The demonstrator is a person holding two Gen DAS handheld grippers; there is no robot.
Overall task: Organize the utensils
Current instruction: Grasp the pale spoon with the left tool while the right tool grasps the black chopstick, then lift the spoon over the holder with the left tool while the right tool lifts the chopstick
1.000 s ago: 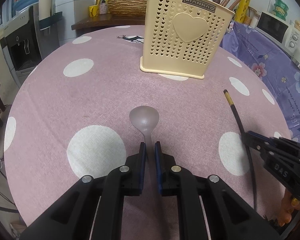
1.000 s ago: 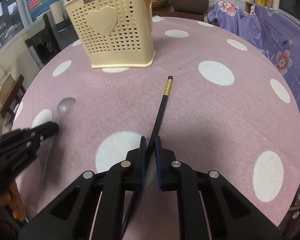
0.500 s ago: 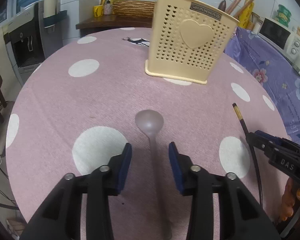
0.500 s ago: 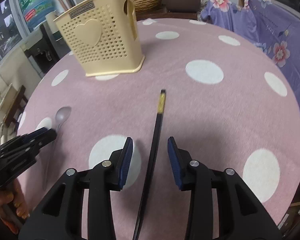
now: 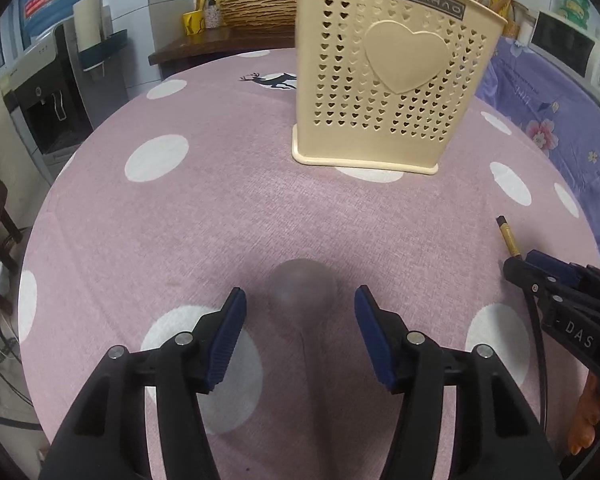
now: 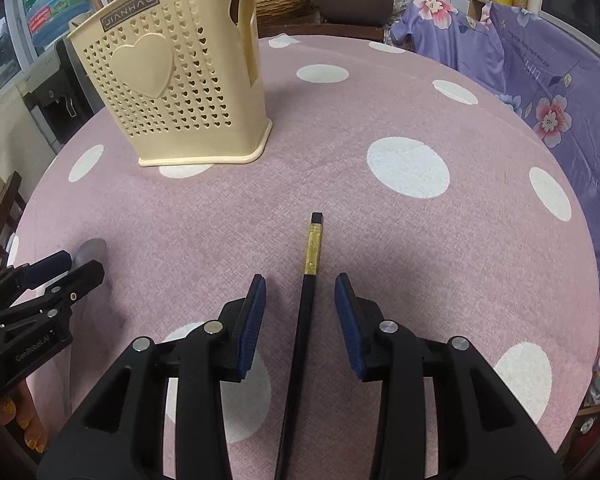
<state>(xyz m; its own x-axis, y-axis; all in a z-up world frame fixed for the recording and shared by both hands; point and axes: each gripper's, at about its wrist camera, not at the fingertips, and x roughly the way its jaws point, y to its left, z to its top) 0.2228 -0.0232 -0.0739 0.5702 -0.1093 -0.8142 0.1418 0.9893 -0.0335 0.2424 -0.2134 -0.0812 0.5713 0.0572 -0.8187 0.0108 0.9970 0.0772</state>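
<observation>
1. Pink cloth with white dots covers the round table (image 5: pixel 220 208).
2. On it the cream holder (image 5: pixel 388 80) stands upright at the far side, its wall pierced with small hearts, one large raised heart on the front; wooden sticks rise from its right end in the left wrist view.
3. Left gripper (image 5: pixel 300 312): its jaws have just been opening and now stand wide apart. The spoon (image 5: pixel 304 292) lies flat on the table between them, bowl toward the holder and just past the fingertips, handle running back under the gripper. The blue pads touch neither side of it.
4. Right gripper (image 6: pixel 300 308): its jaws have opened and stand apart, less wide than the left ones. The chopstick (image 6: pixel 306 320), black with a gold band near its far end, lies flat between them, clear of both pads, and points toward the far side of the table.
5. Spoon and chopstick lie well short of the holder, the chopstick to the right of the spoon.
6. Each gripper shows at the edge of the other's view, with fingers (image 6: pixel 24 428) wrapped under the left one.
7. Purple flowered fabric (image 6: pixel 540 80) hangs beyond the table's right edge.
</observation>
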